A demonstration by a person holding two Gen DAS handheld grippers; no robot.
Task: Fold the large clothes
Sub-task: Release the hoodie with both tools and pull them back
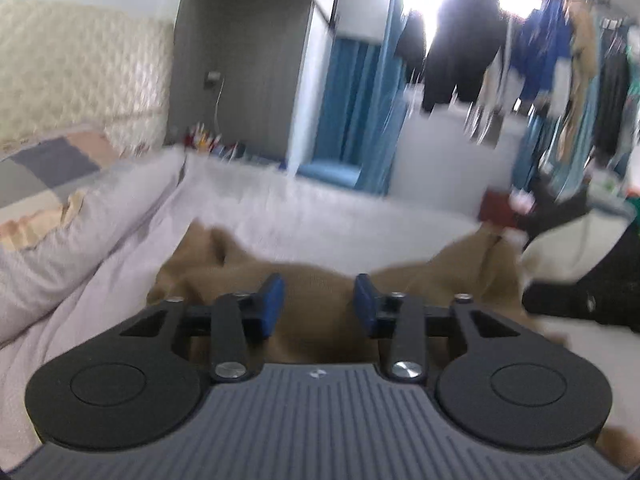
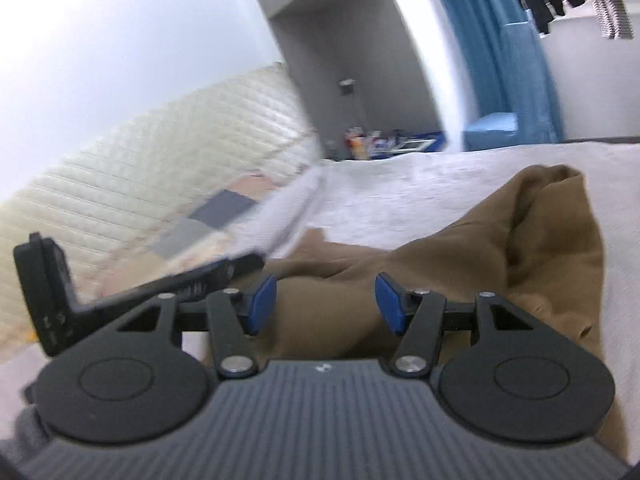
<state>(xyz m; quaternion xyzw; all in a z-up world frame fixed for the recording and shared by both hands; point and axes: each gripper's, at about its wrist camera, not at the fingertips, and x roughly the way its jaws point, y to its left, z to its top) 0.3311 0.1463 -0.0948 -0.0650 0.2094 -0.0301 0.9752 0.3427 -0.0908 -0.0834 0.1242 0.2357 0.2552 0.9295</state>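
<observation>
On the white bed (image 2: 420, 200):
- brown garment (image 2: 460, 248), rumpled, twelve o'clock of both claws
- left gripper (image 1: 320, 304), right gripper (image 2: 326, 304): parted, empty
- step: between folds, likely; next, regrip an edge

the near part of the brown garment (image 1: 320, 320) is hidden behind the left hand-held gripper (image 1: 320, 306), and the right wrist view cuts it off at the lower right. the hanging clothes (image 1: 460, 48) are smeared by blur, so their kinds cannot be told. the small items (image 2: 368, 142) past the bed (image 2: 400, 192) are too small to identify.
</observation>
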